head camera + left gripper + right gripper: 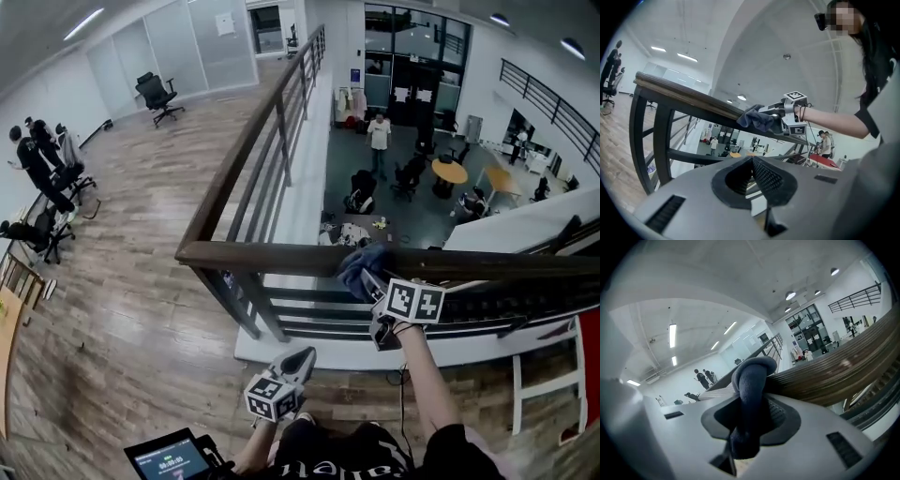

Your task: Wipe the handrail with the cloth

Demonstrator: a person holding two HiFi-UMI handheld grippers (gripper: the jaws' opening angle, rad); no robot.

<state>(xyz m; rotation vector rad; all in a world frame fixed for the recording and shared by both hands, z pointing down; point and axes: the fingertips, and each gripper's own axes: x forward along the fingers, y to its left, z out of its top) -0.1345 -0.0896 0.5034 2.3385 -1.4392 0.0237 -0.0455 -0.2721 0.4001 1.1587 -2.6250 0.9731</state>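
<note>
R gripper (pixel 370 284) fingers clamp the cloth (pixel 361 265), bunched at its 12 o'clock & pressed onto the handrail (pixel 262 255) top, prob. to give a firm wiping pad. L gripper (pixel 298 362), at 7 o'clock, has fingers closed on nothing and hangs clear.

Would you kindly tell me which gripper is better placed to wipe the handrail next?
Right. The right gripper is shut on the cloth, which lies against the handrail; the left gripper is shut, empty and hangs below the rail.

Grey left tool (pixel 305 356), black shirt (pixel 375 457)
</note>
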